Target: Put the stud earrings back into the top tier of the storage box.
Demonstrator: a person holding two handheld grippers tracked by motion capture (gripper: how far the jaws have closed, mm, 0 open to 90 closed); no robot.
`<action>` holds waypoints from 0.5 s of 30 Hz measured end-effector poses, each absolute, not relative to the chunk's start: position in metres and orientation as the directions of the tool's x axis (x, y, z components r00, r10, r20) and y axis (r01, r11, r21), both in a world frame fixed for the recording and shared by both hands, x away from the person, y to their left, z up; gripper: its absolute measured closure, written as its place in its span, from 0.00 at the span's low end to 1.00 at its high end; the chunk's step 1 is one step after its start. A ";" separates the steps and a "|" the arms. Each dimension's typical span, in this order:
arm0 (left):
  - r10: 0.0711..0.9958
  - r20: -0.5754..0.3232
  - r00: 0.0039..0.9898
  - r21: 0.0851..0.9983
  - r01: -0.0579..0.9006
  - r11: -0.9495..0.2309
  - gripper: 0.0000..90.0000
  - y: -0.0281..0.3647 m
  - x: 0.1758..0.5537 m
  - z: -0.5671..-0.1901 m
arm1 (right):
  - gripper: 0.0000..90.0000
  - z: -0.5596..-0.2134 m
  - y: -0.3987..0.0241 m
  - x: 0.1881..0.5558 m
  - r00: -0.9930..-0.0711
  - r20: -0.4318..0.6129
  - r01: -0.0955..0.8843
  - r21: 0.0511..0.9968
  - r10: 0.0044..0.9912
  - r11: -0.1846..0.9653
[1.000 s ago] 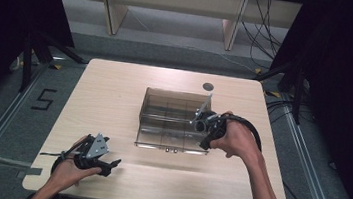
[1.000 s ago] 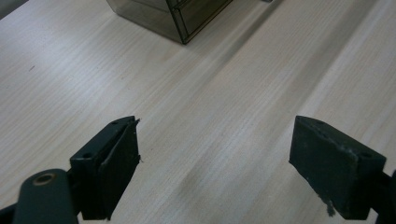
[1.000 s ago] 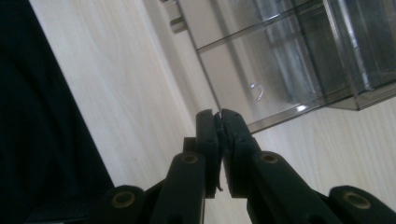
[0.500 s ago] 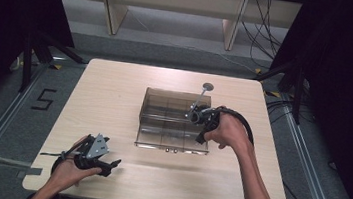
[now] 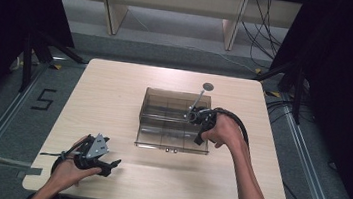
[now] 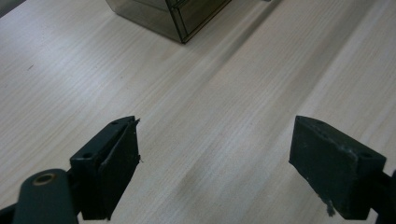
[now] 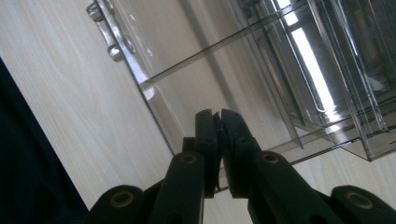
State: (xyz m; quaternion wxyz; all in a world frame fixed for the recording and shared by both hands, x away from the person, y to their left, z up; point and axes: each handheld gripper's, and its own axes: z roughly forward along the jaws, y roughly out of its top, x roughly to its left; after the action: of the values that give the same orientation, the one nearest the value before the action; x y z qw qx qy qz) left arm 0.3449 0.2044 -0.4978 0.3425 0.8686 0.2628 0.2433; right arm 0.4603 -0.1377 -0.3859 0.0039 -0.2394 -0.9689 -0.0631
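Observation:
A smoky clear plastic drawer box (image 5: pixel 141 118) stands at the table's middle, its small handle (image 5: pixel 171 151) facing the person. My right gripper (image 5: pixel 193 116) hovers over the box's right part. In the right gripper view its jaws (image 7: pixel 218 116) are pressed together above the box's clear dividers (image 7: pixel 299 70), with nothing seen between them. A thin grey rod (image 5: pixel 198 101) slants from that gripper's body to a round grey disc (image 5: pixel 207 86) on the table behind the box. My left gripper (image 5: pixel 109 167) rests near the front left edge, its jaws (image 6: pixel 215 163) wide open over bare wood.
The wooden table (image 5: pixel 88 104) has bare room left and right of the box. The box's corner (image 6: pixel 173 23) lies ahead of the left gripper. The right gripper's black cable (image 5: pixel 237 124) loops over the hand. Dark stands and floor rails surround the table.
The right hand has shifted a little left over the box and turned. The thin rod, unseen a second ago, now shows and looks longer. The left hand has stayed put.

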 end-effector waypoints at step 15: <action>0.622 0.250 0.742 0.721 0.286 -0.631 0.17 0.204 0.345 -0.498 | 0.82 -0.374 -0.150 0.453 -0.878 0.020 0.472 0.194 0.478 0.860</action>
State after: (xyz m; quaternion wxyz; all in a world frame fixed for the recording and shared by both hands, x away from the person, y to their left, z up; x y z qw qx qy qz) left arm 0.3447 0.2042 -0.4984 0.3408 0.8688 0.2615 0.2463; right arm 0.4535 -0.1499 -0.3737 -0.0145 -0.2461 -0.9643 -0.0968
